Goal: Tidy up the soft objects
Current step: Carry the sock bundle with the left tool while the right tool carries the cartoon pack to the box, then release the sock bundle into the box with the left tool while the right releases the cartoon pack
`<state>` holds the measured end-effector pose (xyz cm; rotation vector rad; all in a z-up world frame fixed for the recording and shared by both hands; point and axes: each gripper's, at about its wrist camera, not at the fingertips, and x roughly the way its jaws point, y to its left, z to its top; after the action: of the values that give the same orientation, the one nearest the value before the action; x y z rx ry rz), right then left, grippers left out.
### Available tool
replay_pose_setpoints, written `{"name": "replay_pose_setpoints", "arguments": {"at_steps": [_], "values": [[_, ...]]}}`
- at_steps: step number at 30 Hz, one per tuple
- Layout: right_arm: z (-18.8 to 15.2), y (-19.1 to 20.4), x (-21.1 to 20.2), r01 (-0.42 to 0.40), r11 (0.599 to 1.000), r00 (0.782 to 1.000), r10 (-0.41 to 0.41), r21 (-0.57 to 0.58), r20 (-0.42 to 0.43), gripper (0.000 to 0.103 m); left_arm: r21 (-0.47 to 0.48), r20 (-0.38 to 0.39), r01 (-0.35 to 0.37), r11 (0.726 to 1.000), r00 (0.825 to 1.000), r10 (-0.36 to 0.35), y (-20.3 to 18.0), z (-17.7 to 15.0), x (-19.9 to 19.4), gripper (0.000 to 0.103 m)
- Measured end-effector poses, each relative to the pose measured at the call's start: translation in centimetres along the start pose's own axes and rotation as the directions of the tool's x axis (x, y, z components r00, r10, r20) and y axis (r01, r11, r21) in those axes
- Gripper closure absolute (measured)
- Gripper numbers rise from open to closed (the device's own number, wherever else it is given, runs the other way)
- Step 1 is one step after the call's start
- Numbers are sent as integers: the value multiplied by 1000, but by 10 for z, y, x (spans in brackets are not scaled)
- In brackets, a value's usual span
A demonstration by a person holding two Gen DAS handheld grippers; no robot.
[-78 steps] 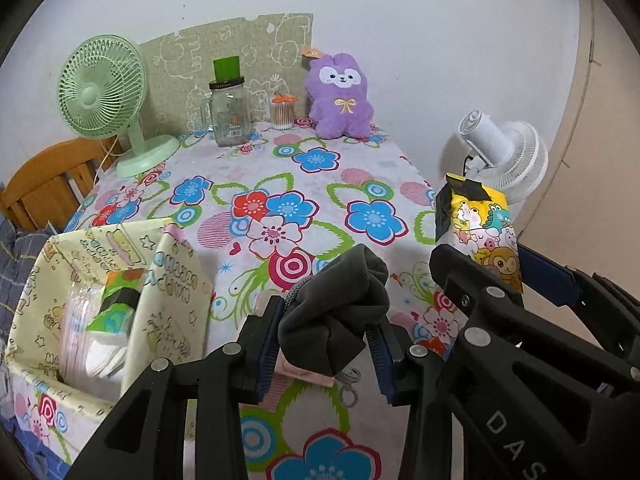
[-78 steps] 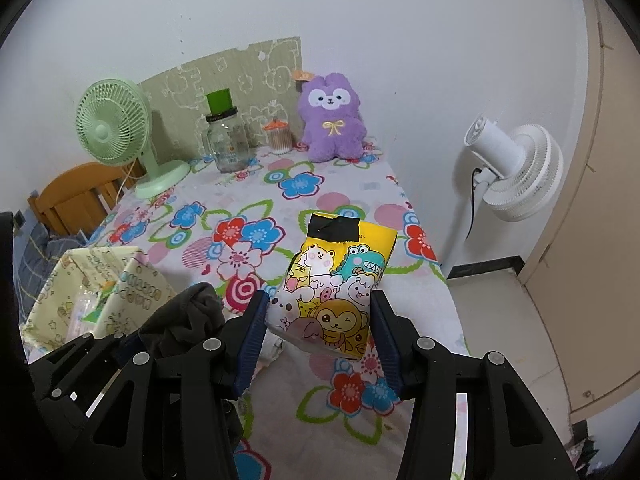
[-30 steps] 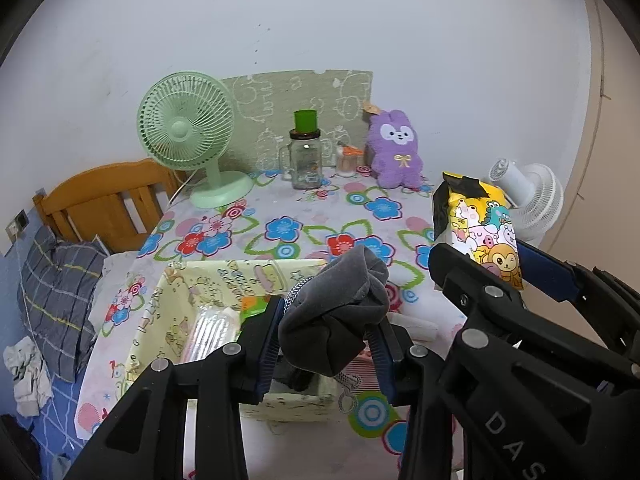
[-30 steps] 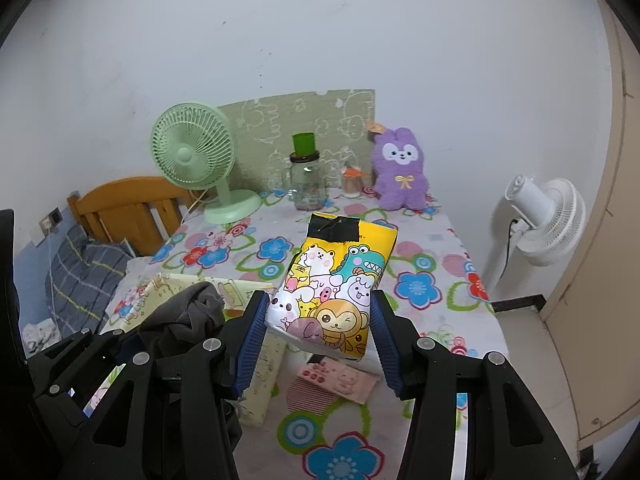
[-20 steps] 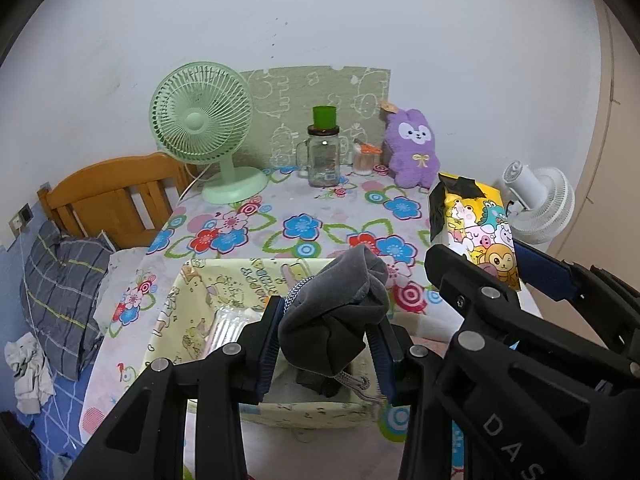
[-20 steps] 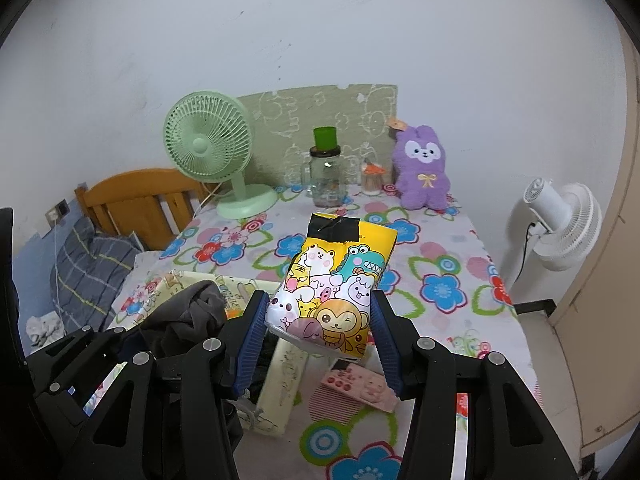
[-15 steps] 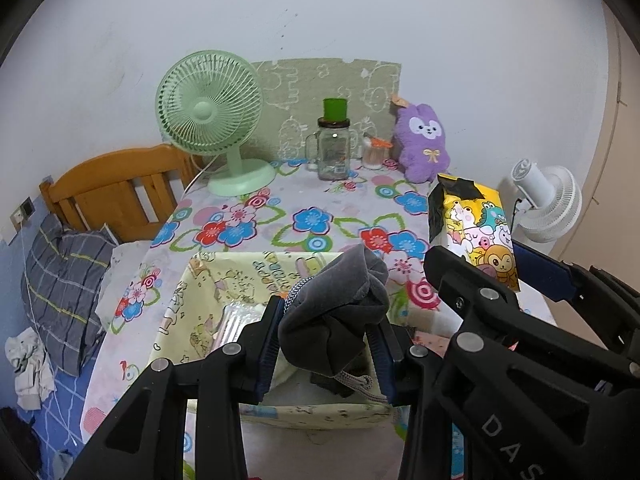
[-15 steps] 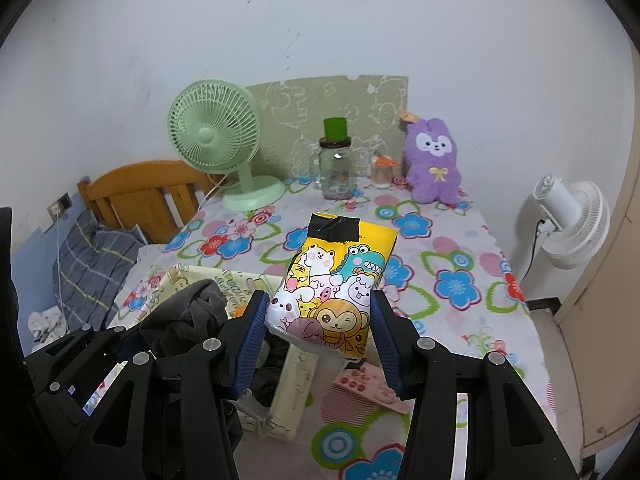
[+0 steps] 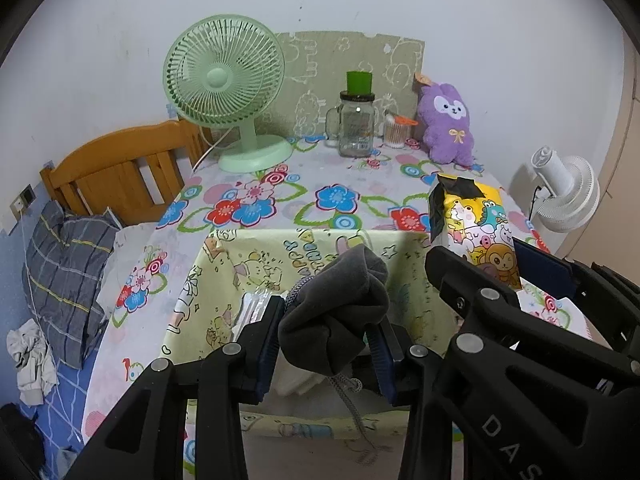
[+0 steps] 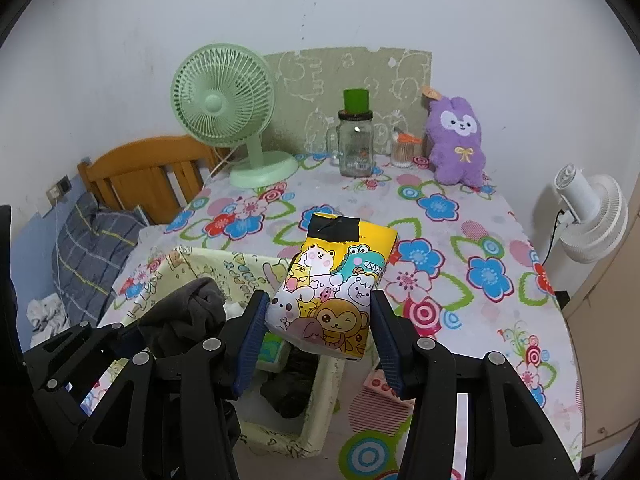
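Observation:
My left gripper [image 9: 326, 340] is shut on a bundled dark grey cloth [image 9: 336, 312] with a grey drawstring hanging from it. It hangs over a pale yellow cartoon-print fabric bin [image 9: 224, 264] on the flowered table. My right gripper [image 10: 320, 332] is shut on a yellow cartoon-animal pack [image 10: 332, 292] with a black tape patch, above the bin's right wall [image 10: 320, 408]. The same pack [image 9: 472, 224] shows at the right of the left wrist view. Dark cloth and wrapped packets lie inside the bin. A purple plush bunny [image 10: 458, 140] sits at the table's far right.
A green desk fan [image 9: 224, 88], a glass mug jar with a green lid [image 9: 356, 120] and a small cup of swabs [image 9: 396, 130] stand at the back. A pink comb [image 10: 380, 400] lies right of the bin. A wooden chair [image 9: 116, 176] and white fan [image 10: 588, 216] flank the table.
Both grippers have moved left and lower with their loads still held. The yellow bin has come from the left side to directly beneath them.

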<state>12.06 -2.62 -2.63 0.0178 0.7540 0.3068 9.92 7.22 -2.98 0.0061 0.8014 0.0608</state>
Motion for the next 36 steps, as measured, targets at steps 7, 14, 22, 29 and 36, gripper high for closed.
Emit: {"name": "replay_pose_setpoints", "arguments": {"at_steps": [7, 14, 22, 29, 36], "values": [[-2, 12, 25, -7, 1000, 999, 6, -26, -39, 49, -11, -46, -15, 1000, 999, 14, 15, -5, 19, 60], [-4, 28, 45, -33, 998, 996, 29, -53, -80, 49, -28, -84, -11, 1000, 996, 8, 31, -9, 33, 54], [-4, 38, 59, -71, 996, 991, 64, -57, -117, 47, -49, -85, -8, 999, 996, 4, 41, -12, 38, 28], [-8, 37, 59, -84, 995, 987, 77, -46, -140, 42, -46, -85, 6, 999, 996, -10, 39, -14, 37, 20], [-13, 32, 49, -75, 996, 988, 68, -52, -135, 35, -39, -71, 14, 999, 997, -17, 33, -17, 30, 13]]}}
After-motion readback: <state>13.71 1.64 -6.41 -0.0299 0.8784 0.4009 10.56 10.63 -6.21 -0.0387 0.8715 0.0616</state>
